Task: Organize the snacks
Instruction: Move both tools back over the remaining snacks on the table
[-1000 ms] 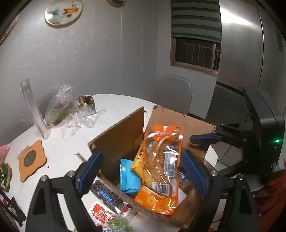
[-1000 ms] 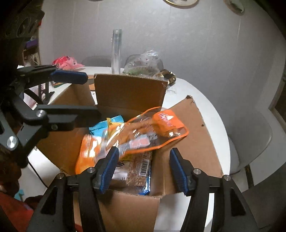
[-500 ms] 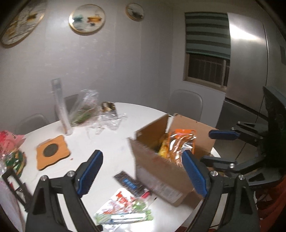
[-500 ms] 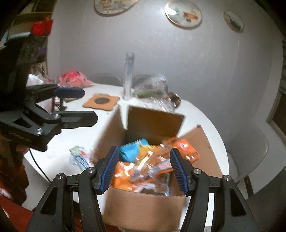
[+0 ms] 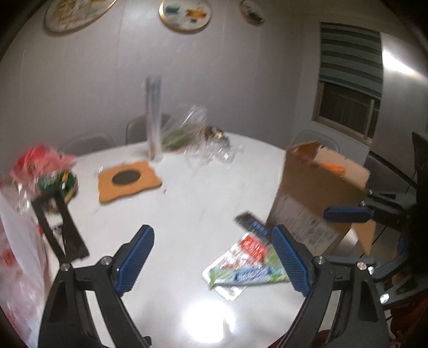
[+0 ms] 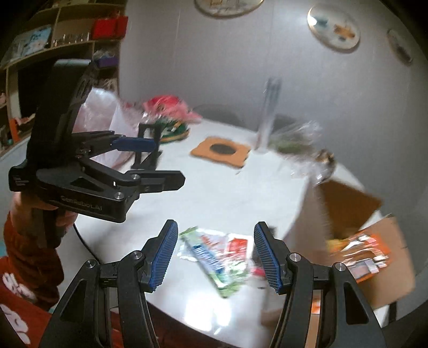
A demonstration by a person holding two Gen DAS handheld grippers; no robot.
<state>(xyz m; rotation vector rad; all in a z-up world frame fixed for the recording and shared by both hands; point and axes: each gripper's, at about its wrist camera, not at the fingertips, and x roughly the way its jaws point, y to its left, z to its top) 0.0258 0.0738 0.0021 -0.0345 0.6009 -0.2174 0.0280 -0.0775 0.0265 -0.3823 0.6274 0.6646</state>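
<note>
Snack packets (image 5: 246, 263): a small heap of flat wrappers, white, red, green and blue, lying loose on the white counter (image 5: 187, 203) just beside the cardboard box (image 5: 315, 198). A dark bar-shaped packet (image 5: 250, 223) lies at the box's lower corner, touching the heap.

My left gripper (image 5: 212, 261) hovers over the counter, its jaws spread wide with nothing between them; the heap sits near its right-hand finger, partly behind it. My right gripper (image 6: 215, 254) hangs above the same heap (image 6: 219, 254), its jaws about half apart, gripping nothing; the wrappers show in the gap below them.

Cardboard box, right wrist view (image 6: 347, 222): stands at the counter's right edge, flaps up, with an orange and clear packet (image 6: 361, 254) showing at its open top.

Counter, other items: an orange mat with a dark oval centre (image 5: 128, 180); a tall clear tube (image 5: 153, 117) standing upright behind the mat; crumpled clear plastic bags (image 5: 203, 144) near the far edge; a black stand (image 5: 60, 222) at left; a red and white plastic bag (image 5: 18, 241) at the left edge.

Room: grey wall with round decorative plates (image 5: 184, 13); a window with a striped blind (image 5: 347, 80) at right; open shelving (image 6: 53, 34) at left. Both views are blurred.
</note>
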